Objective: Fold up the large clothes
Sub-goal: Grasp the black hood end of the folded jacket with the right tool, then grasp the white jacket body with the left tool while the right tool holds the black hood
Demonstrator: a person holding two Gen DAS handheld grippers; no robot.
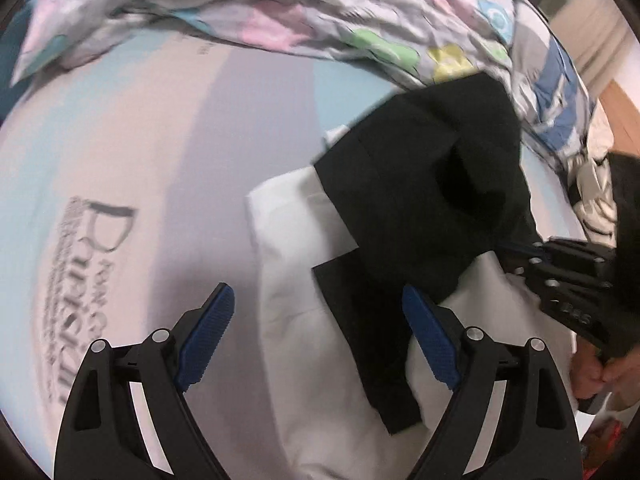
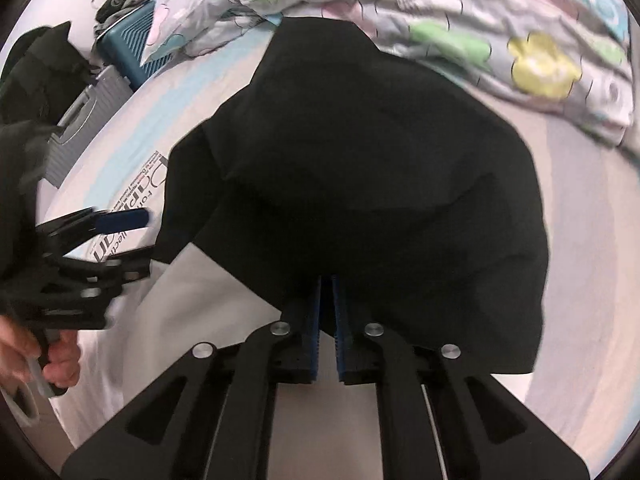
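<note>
left wrist view: the left gripper (image 1: 318, 308) hangs with its blue-padded jaws spread wide and nothing between them, above the near part of a white garment (image 1: 296, 264) spread on the striped bedsheet (image 1: 168, 160). a black garment (image 1: 420, 200) lies partly over the white one, its upper part lifted toward the right, where the right gripper (image 1: 516, 250) reaches in from the frame edge, with a hand (image 1: 596, 372) on its handle. a crumpled patterned duvet (image 1: 320, 8) lies along the far side of the bed.

right wrist view: the right gripper (image 2: 326, 304) has its blue pads nearly pressed together, pinching the edge of the black garment (image 2: 360, 160), which drapes forward over the sheet (image 2: 580, 280) and the white garment (image 2: 192, 320). the left gripper (image 2: 132, 236) shows at the left edge, jaws apart, held by a hand (image 2: 56, 360). beyond the bed stand a teal suitcase (image 2: 128, 56) and a grey case (image 2: 80, 128).
</note>
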